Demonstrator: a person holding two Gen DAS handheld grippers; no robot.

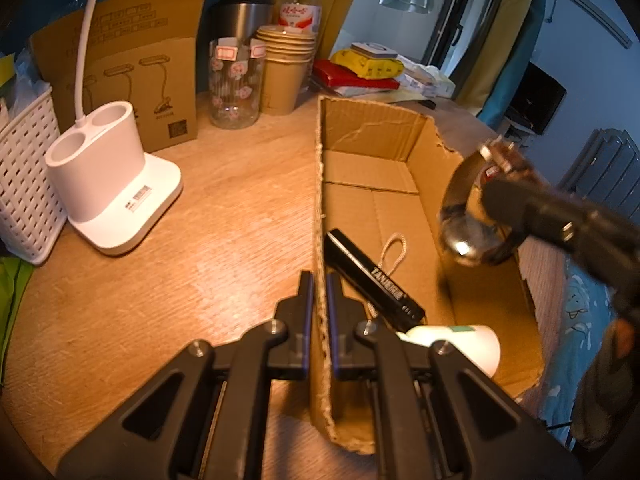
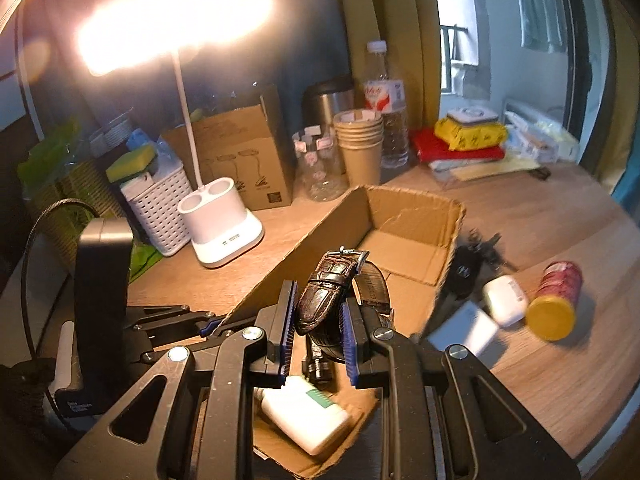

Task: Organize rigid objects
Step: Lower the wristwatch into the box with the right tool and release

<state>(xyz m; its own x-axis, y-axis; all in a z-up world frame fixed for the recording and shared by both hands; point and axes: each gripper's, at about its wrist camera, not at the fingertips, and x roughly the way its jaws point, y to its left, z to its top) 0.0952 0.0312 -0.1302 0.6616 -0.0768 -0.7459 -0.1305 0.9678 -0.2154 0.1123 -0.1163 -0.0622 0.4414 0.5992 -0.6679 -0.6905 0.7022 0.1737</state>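
Observation:
An open cardboard box [image 1: 400, 168] [image 2: 416, 220] lies on the wooden desk. My left gripper [image 1: 320, 292] is shut on the box's left wall. My right gripper [image 2: 318, 312] [image 1: 496, 200] is shut on a wristwatch [image 2: 332, 292] [image 1: 464, 216] with a dark brown leather strap, held above the box's interior. Inside the box lie a black stick-shaped device [image 1: 372, 280] with a cord loop and a white bottle [image 2: 304, 412] [image 1: 472, 344]. On the desk to the right of the box lie a red tube with a yellow cap [image 2: 554, 300], a white case [image 2: 504, 300], a white flat block [image 2: 464, 332] and a dark key fob [image 2: 466, 276].
A white desk lamp base [image 1: 116, 188] [image 2: 222, 224] stands left of the box, with a white basket [image 1: 24, 192] beside it. At the back stand a lamp carton [image 1: 132, 80], a glass jar [image 1: 236, 84], stacked paper cups [image 1: 284, 68], a steel mug [image 1: 240, 16] and a water bottle [image 1: 302, 4].

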